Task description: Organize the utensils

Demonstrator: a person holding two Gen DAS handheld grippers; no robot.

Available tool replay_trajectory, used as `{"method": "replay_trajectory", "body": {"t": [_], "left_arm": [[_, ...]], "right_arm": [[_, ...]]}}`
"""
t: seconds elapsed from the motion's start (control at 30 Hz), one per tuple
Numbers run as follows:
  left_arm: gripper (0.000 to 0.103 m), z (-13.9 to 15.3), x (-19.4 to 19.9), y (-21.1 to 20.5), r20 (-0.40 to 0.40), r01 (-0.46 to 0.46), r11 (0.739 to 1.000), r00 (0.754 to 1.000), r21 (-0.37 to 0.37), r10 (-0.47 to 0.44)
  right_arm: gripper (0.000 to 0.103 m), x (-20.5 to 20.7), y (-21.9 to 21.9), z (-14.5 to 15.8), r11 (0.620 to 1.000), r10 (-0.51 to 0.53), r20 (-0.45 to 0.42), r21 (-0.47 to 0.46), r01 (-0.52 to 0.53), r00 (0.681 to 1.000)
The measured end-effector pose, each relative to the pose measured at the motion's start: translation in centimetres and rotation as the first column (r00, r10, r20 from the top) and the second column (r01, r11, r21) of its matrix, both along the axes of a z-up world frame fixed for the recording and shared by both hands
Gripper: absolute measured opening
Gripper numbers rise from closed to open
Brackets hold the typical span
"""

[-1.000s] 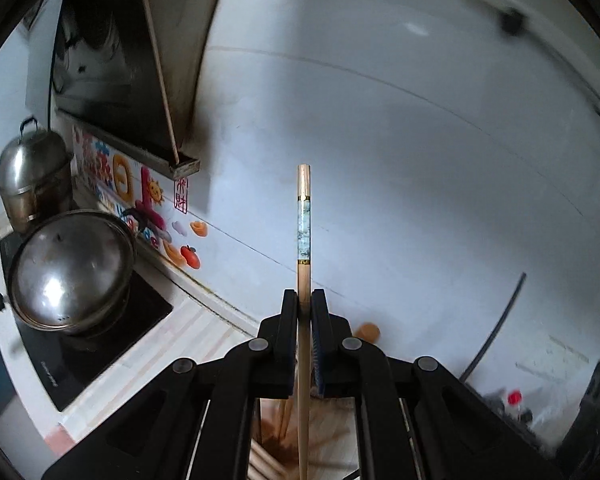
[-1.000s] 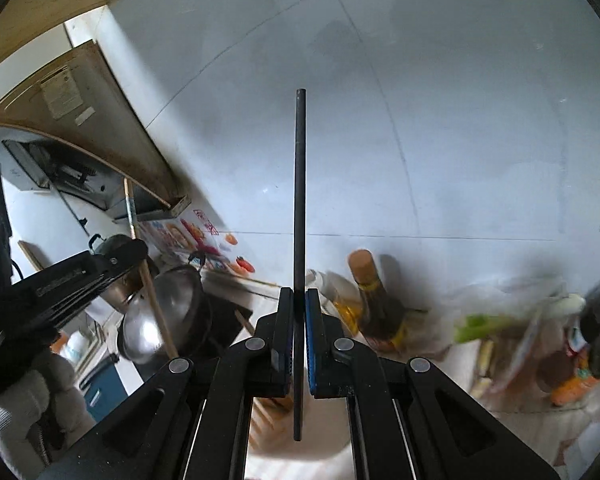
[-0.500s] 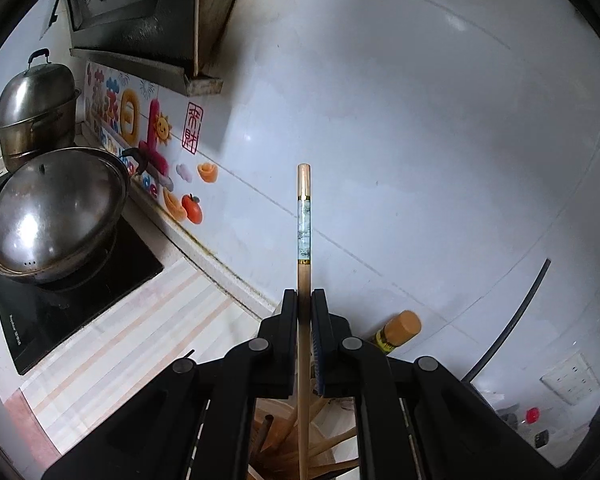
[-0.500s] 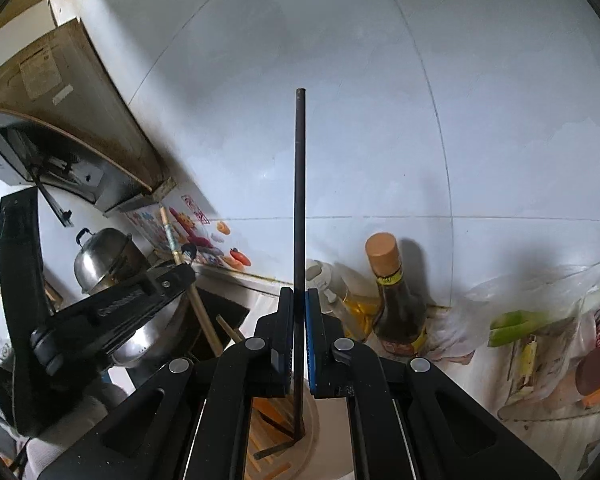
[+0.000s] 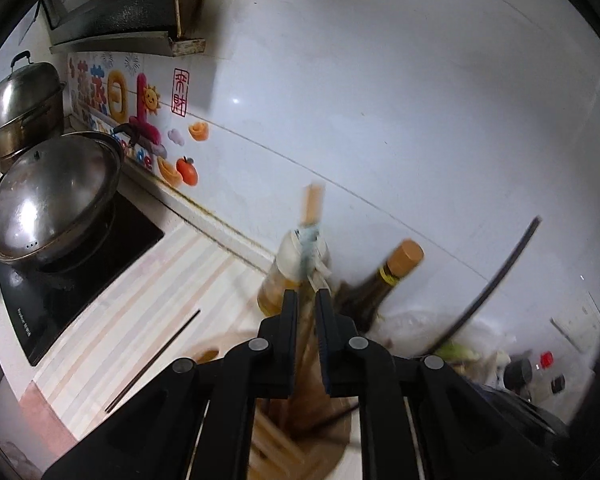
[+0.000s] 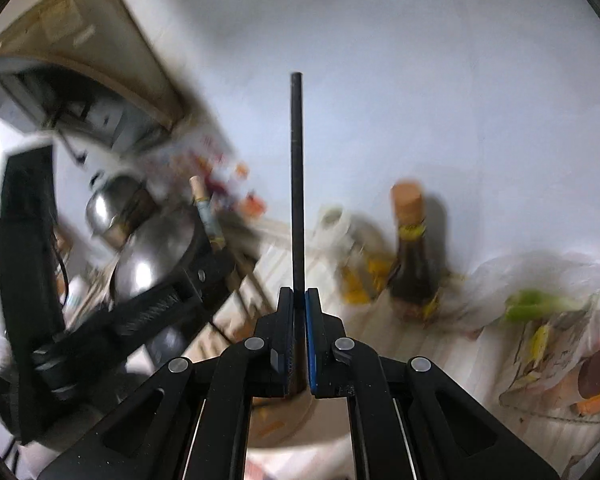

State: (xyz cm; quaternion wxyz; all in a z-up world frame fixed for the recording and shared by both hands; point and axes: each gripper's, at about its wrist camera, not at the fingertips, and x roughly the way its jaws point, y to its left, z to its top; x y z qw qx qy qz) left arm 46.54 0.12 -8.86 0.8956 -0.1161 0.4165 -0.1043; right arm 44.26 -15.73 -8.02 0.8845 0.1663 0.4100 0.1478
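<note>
My left gripper point(image 5: 306, 300) stands slightly open around a wooden chopstick point(image 5: 311, 216) with a pale blue band; the blurred stick leans right between the fingers, its lower end in a round wooden holder point(image 5: 320, 440) with several chopsticks. My right gripper point(image 6: 299, 296) is shut on a black chopstick point(image 6: 297, 168) that points straight up. The left gripper point(image 6: 204, 276) with the wooden chopstick point(image 6: 204, 208) shows in the right wrist view at left. A second black chopstick point(image 5: 156, 356) lies flat on the striped counter. The other black chopstick point(image 5: 496, 280) arcs at the right.
A lidded wok point(image 5: 52, 196) sits on a black induction hob point(image 5: 80, 264), a steel steamer pot point(image 5: 20, 108) behind it. An oil bottle point(image 5: 288, 272) and a dark sauce bottle point(image 6: 412, 256) stand by the wall. Plastic bags with greens point(image 6: 540, 304) lie right.
The left gripper has loosened and the wooden chopstick has slid down and tilted right into the holder. Both views have tipped downward; the right gripper still holds its black chopstick.
</note>
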Motion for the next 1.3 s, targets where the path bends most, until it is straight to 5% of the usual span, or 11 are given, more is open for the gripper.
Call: {"method": "replay_trajectory", "body": {"t": [0.07,0.13,0.2,0.23,0.4,0.53,0.6,0.97,1.3], "left_arm": [[0.016,0.7,-1.1,0.4,-0.002,-0.004,1.0,1.0,0.026,0.004],[0.039,1.5,-2.2,0.7,0.011,-0.005,0.999,1.0,0.053,0.004],[0.094,2.0,-3.6,1.0,0.025,-0.04,0.994,0.999,0.099,0.038],[0.1,2.3,-4.6,1.1,0.039,-0.062,0.99,0.998,0.128,0.058],[0.103,2.4,-7.6,1.2,0.07,-0.083,0.979,0.995,0.186,0.071],[0.103,1.8,-9.7,1.2,0.111,-0.161,0.946,0.985,0.28,0.135],[0.103,1.5,-10.4,1.5,0.114,-0.185,0.938,0.981,0.293,0.158],[0.103,1.9,-15.6,2.5,0.139,-0.254,0.911,0.966,0.325,0.22],[0.103,6.0,-25.2,2.3,0.209,-0.241,0.913,0.961,0.328,0.179]], "right_arm": [[0.012,-0.4,-0.5,-0.1,1.0,0.009,-0.017,-0.001,-0.009,1.0],[0.037,-1.0,-1.2,0.2,1.0,0.004,-0.011,0.009,-0.004,1.0],[0.045,-2.2,-2.2,0.6,1.0,-0.006,-0.003,0.012,0.006,1.0],[0.048,-2.8,-2.6,0.9,1.0,-0.012,0.006,0.002,0.012,1.0],[0.064,-5.3,-3.0,2.2,0.993,-0.039,0.057,-0.11,0.046,0.998],[0.094,-7.0,-2.2,2.5,0.967,-0.046,0.096,-0.245,0.069,0.994],[0.1,-7.4,-1.7,2.4,0.958,-0.037,0.104,-0.281,0.065,0.994],[0.103,-11.3,-1.1,3.4,0.936,-0.036,0.165,-0.339,0.09,0.986],[0.103,-22.3,-0.8,7.5,0.921,-0.106,0.246,-0.342,0.188,0.963]]}}
